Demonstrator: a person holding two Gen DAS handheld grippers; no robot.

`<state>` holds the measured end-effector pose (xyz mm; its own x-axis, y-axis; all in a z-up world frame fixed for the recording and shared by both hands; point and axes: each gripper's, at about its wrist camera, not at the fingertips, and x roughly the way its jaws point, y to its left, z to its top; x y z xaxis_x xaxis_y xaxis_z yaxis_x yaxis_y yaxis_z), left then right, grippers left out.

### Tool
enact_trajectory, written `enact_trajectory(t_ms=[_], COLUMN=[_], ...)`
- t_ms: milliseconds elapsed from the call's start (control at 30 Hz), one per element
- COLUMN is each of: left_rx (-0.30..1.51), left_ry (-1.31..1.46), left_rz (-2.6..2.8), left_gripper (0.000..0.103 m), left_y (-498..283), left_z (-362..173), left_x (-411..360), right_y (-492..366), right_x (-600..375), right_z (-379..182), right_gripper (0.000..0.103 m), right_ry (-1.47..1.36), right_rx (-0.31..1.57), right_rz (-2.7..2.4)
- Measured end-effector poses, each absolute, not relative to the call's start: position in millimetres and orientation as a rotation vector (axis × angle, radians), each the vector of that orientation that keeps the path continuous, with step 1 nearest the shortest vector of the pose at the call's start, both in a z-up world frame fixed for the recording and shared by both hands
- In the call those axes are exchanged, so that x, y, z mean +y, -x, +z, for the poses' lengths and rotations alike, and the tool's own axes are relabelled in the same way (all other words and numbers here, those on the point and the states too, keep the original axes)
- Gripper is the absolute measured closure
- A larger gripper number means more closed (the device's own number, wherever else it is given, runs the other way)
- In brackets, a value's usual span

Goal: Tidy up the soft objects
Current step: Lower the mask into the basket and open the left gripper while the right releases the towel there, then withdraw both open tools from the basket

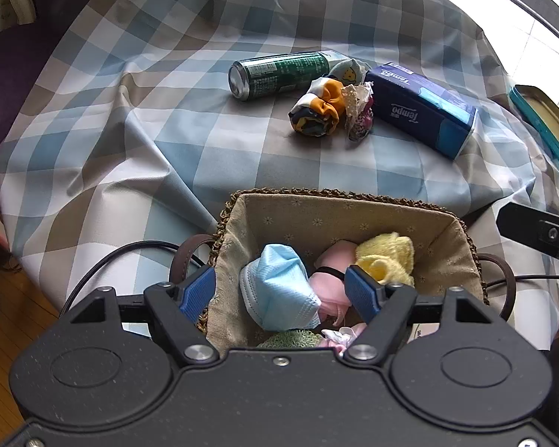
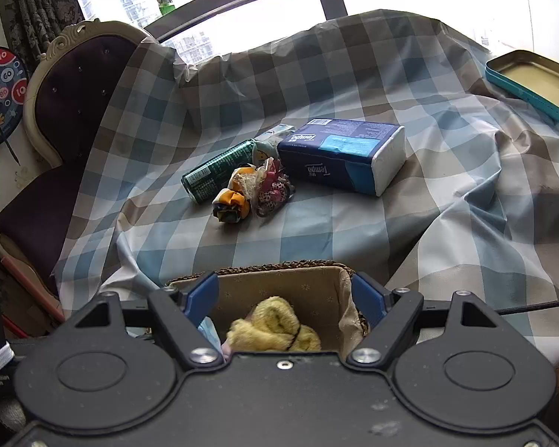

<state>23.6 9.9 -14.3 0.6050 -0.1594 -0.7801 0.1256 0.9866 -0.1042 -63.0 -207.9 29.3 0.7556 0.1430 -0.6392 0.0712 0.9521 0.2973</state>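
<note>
Both pairs of blue-padded fingers stand spread wide with nothing between them: the left gripper hangs over the near part of the woven basket, and the right gripper hangs over the same basket at its right end. Inside the basket's beige flowered lining lie a light blue face mask, a pink cloth with a black hair band across it, a yellow fluffy cloth toward the basket's right wall, and a green knitted piece at the near edge; the yellow cloth fills the space under the right gripper. Beyond the basket, on the blue, tan and white checked tablecloth that covers the counter, a small cluster waits: an orange and dark patterned scrunchie, touching it a lace and pink floral scrunchie, and behind them a small pale cloth with a yellow cartoon face. A green drink can lies on its side just left of the cluster, and a dark blue Tempo tissue pack lies just right of it. Farther right of the basket sits a teal-rimmed tin tray.
</note>
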Motion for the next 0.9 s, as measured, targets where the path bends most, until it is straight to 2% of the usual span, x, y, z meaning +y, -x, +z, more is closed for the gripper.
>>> enact_trajectory(t_ms=[900], left_rx=[0.892], left_ry=[0.015], left_rz=[-0.15], left_gripper=[0.031], left_y=[-29.3], left_z=[-13.3], left_x=[10.4], right_y=[50.9], right_x=[-212.0], right_z=[10.1], right_gripper=[0.022], right_ry=[-0.325], right_rx=[0.787], right_rz=[0.028])
